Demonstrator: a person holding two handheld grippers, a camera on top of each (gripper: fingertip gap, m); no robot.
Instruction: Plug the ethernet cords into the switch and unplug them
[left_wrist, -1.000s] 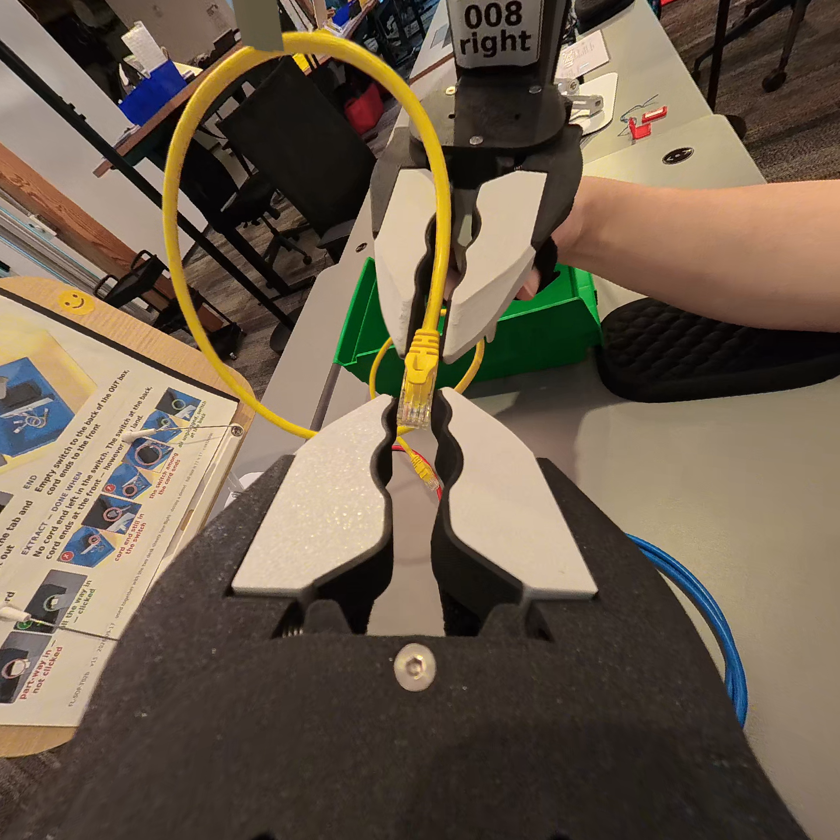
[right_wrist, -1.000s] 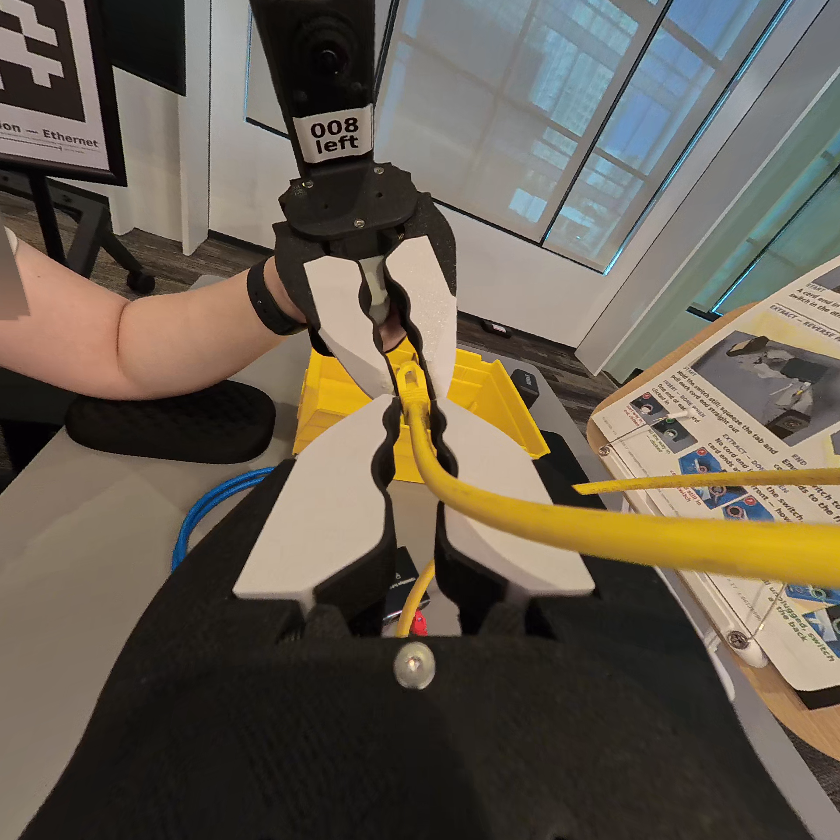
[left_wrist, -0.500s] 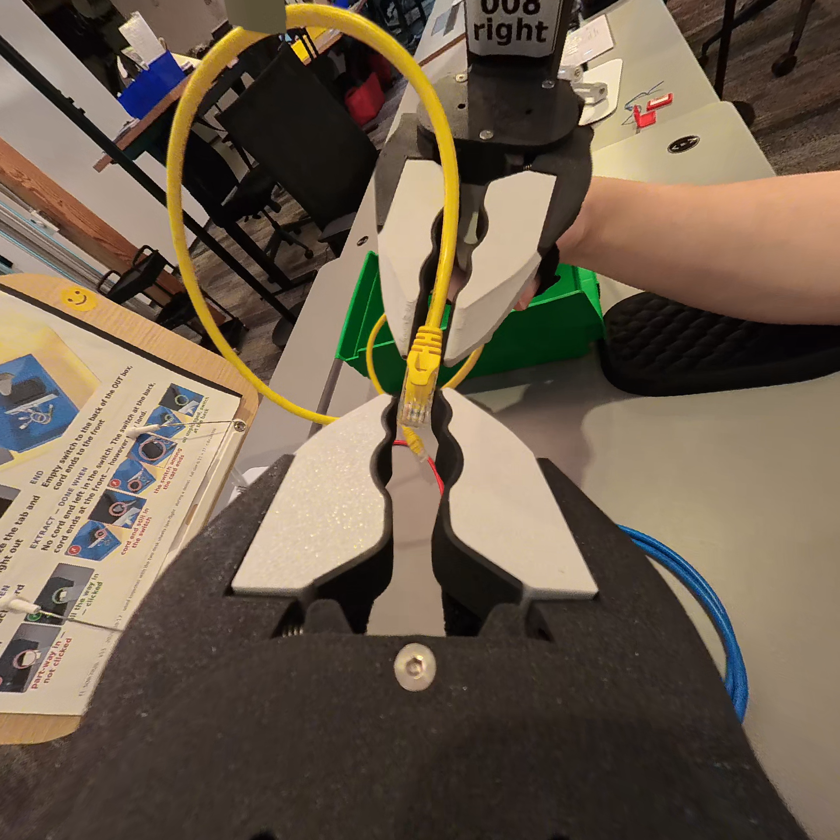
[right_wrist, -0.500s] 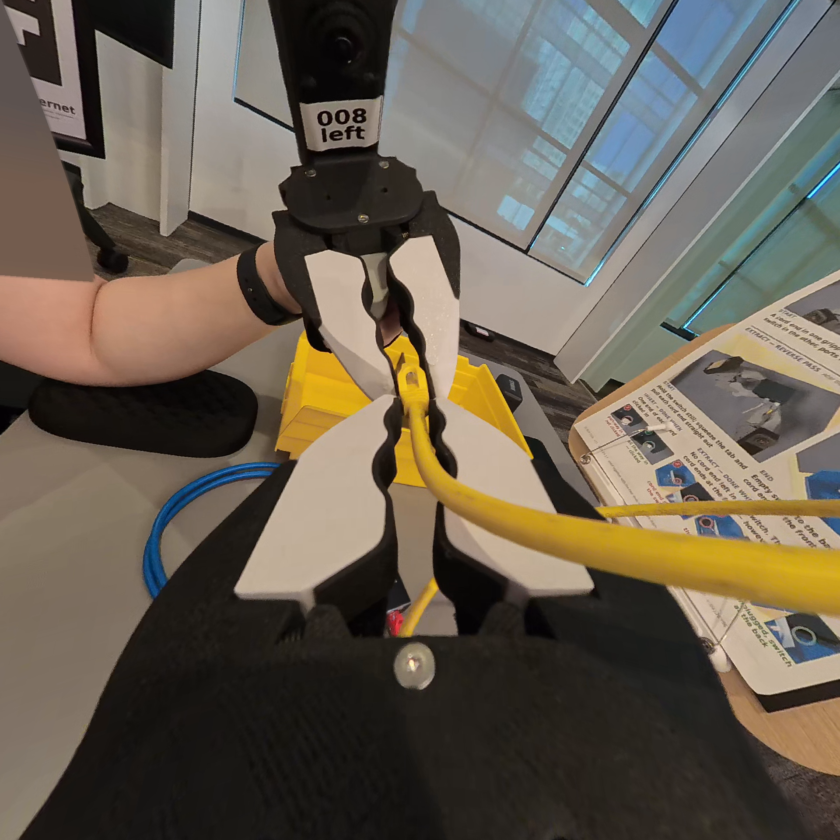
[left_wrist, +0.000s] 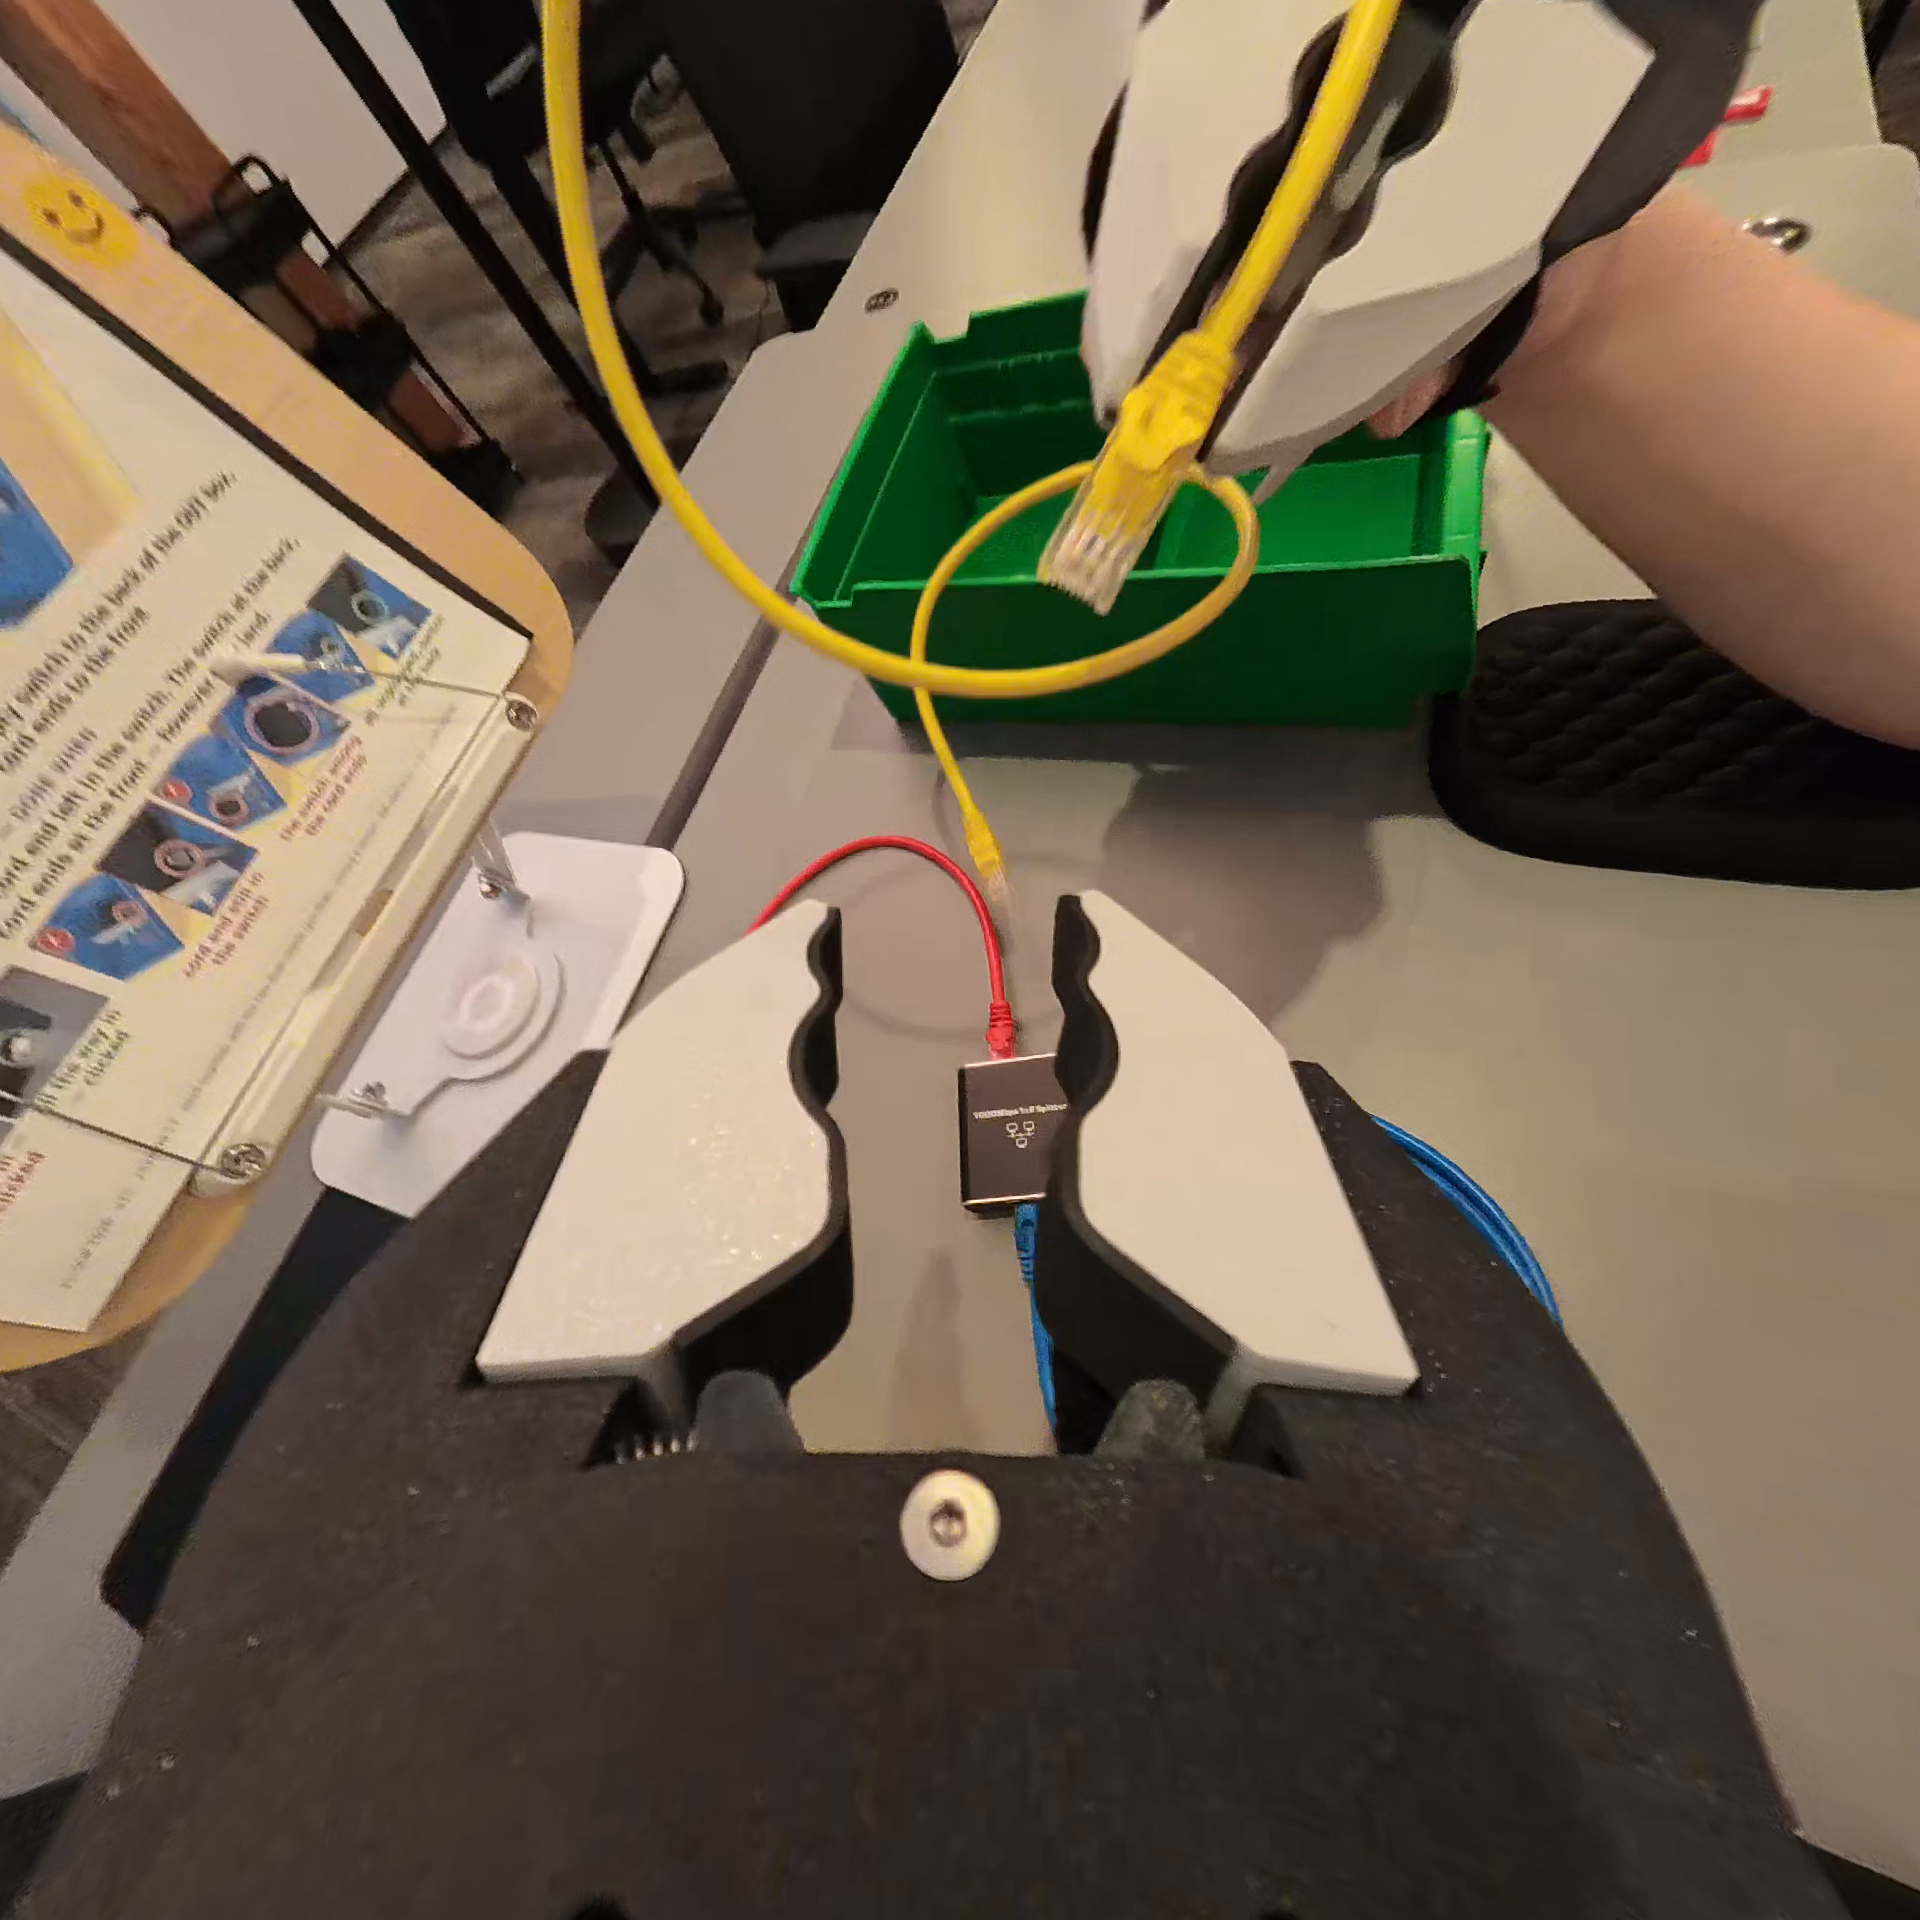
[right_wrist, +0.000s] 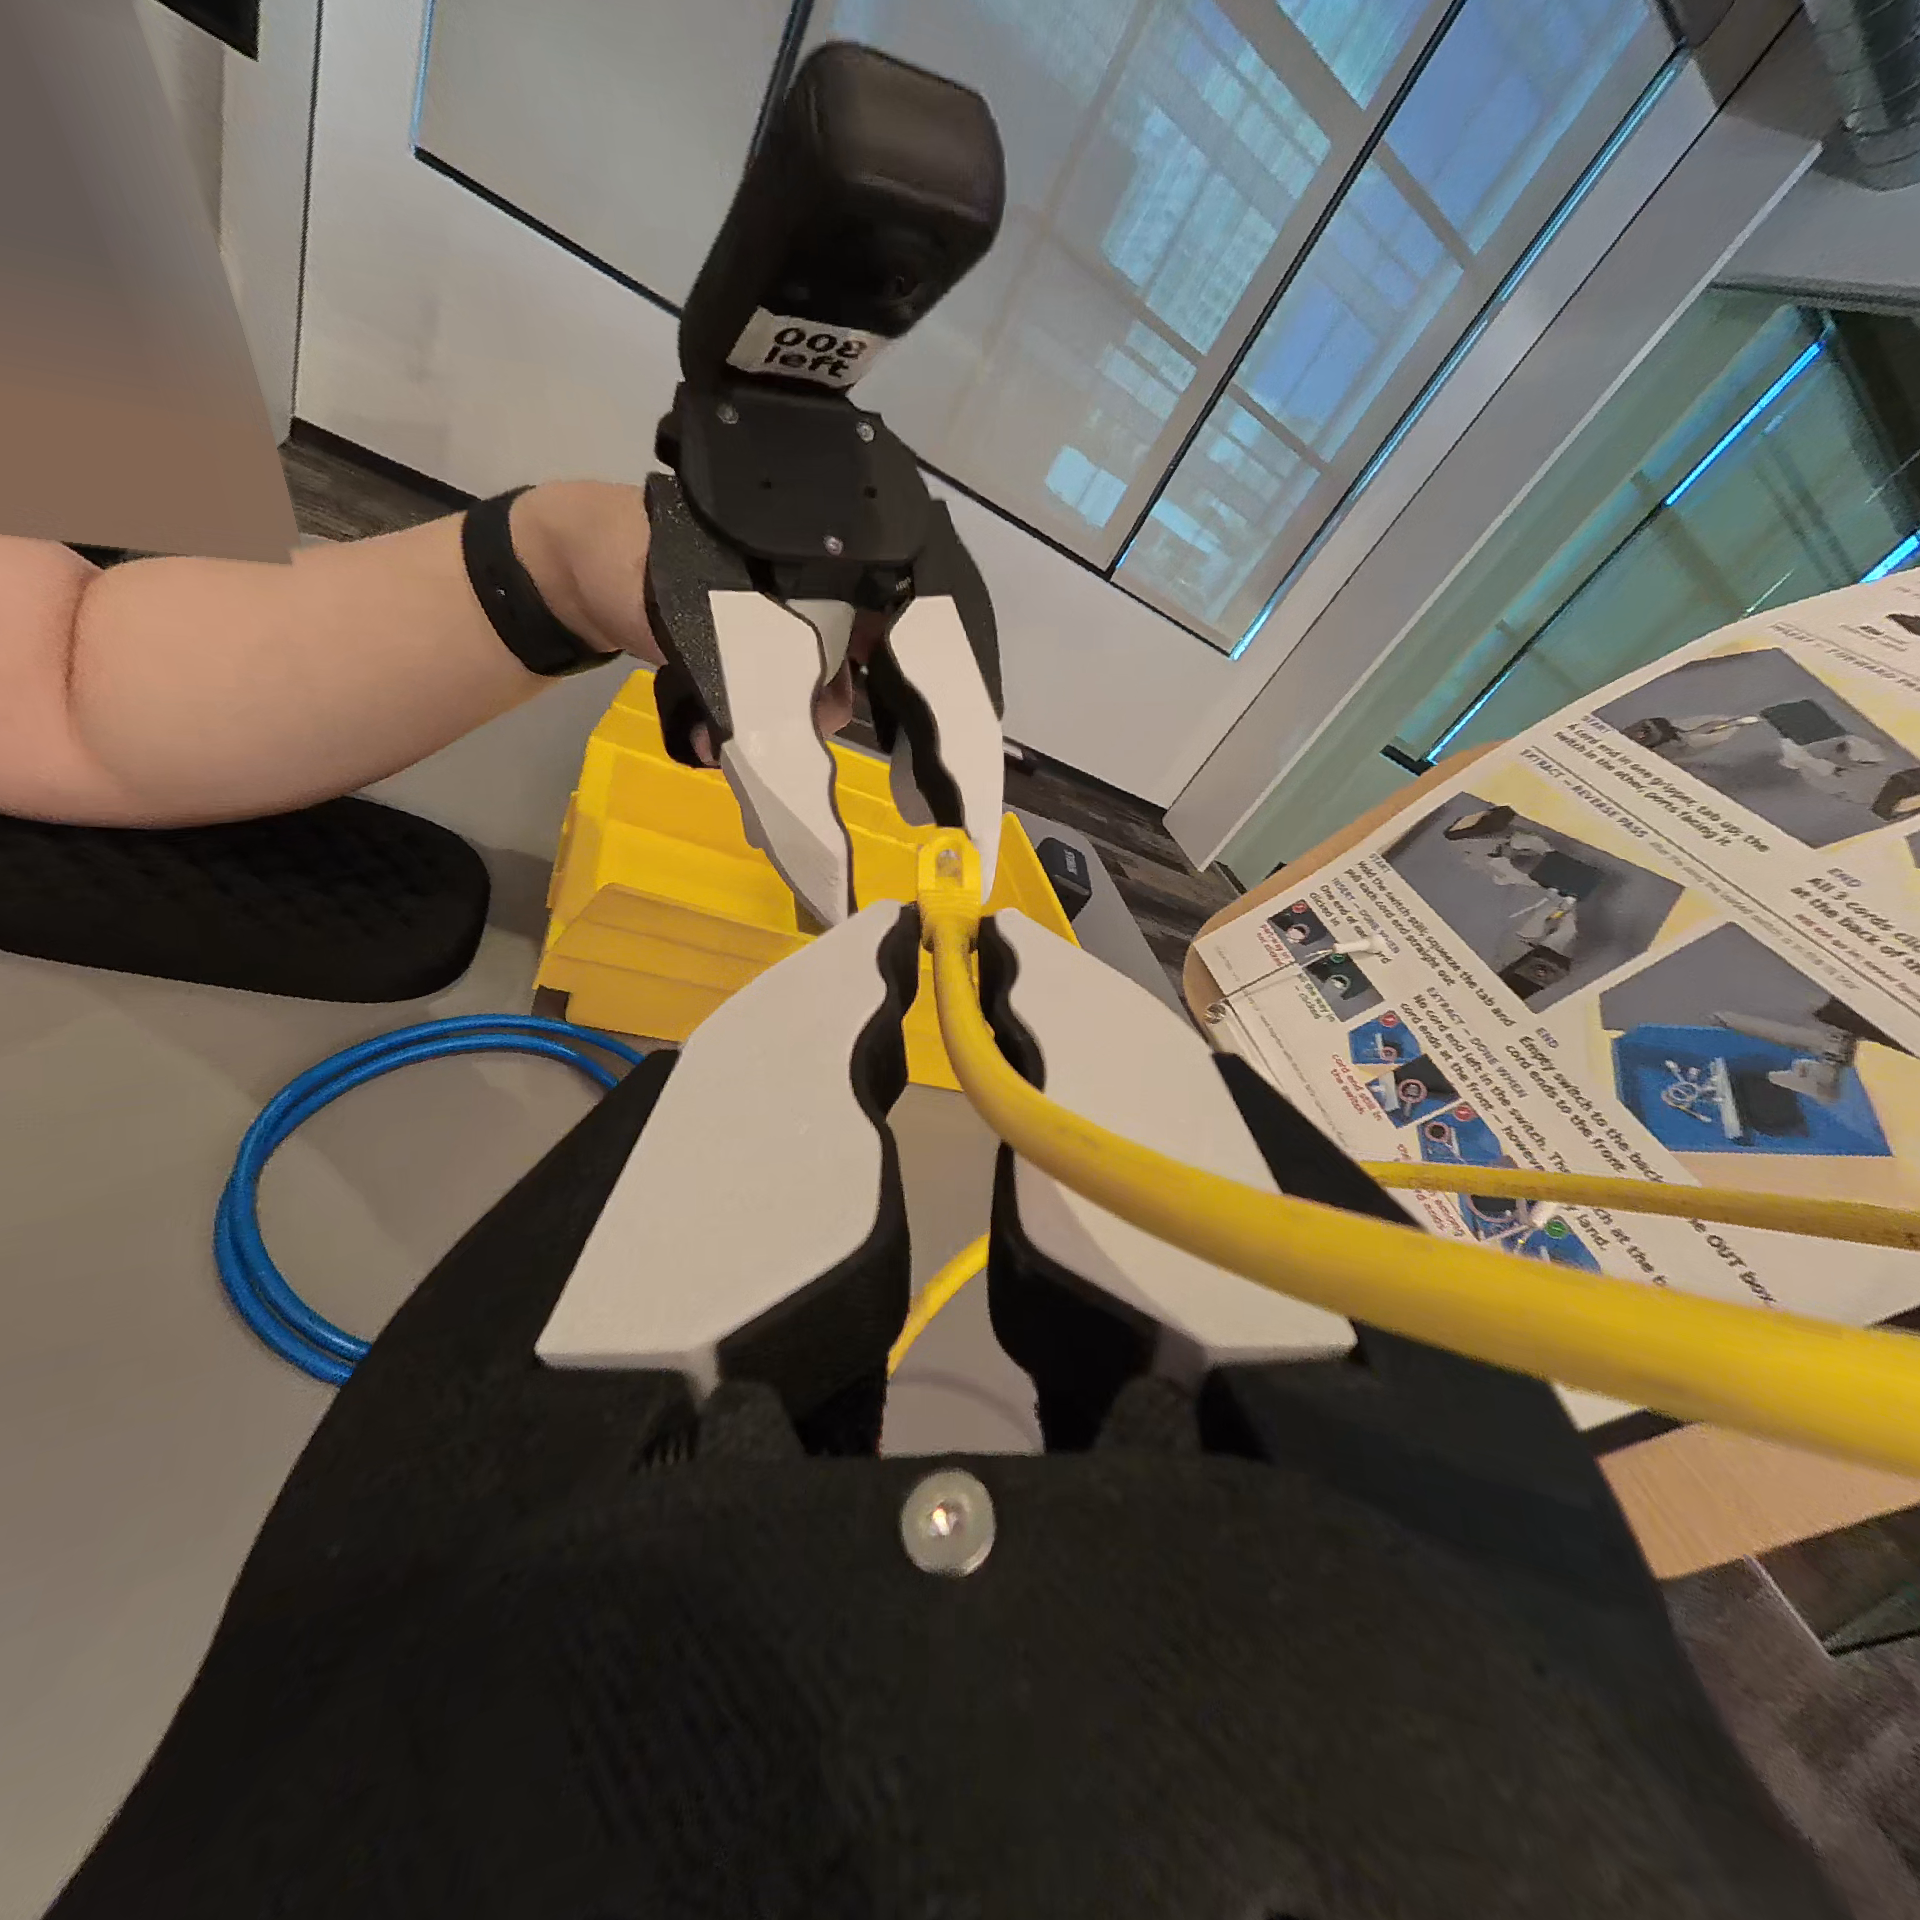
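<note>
Switch (left_wrist: 1013, 1132) was sat flat on the grey desk (left_wrist: 1455, 1039), a small black box seen between the fingers of the left tongs (left_wrist: 940, 914) but lower down on the desk, not gripped. Those left tongs were spread apart with nothing between the pads. A red cord (left_wrist: 904, 852) was plugged into the switch's far end and looped off to the left, and a blue cord (left_wrist: 1029, 1247) was plugged into the near end, with the rest of it coiled on the desk (right_wrist: 312, 1174).

Yellow cord (left_wrist: 1262, 239) was clamped in the right tongs (right_wrist: 951, 920), pads pressed on it just behind the plug (left_wrist: 1112, 520), which stuck out past the fingertips. From the right wrist view the plug was seen just beside one finger (right_wrist: 961, 748) of the open left tongs; whether it was touching can't be told. The cord was arced up in a big loop and its other plug (left_wrist: 982, 842) was hung down close to the desk, just in front of the left tongs.

A green bin (left_wrist: 1143, 623) was sat behind on the desk, and a yellow bin (right_wrist: 665, 883) on the opposite side. A black wrist pad (left_wrist: 1662, 748) was under the forearm (left_wrist: 1714, 468) holding the right tongs. An instruction sheet (left_wrist: 208, 779) on a wooden board was propped at the desk's edge.
</note>
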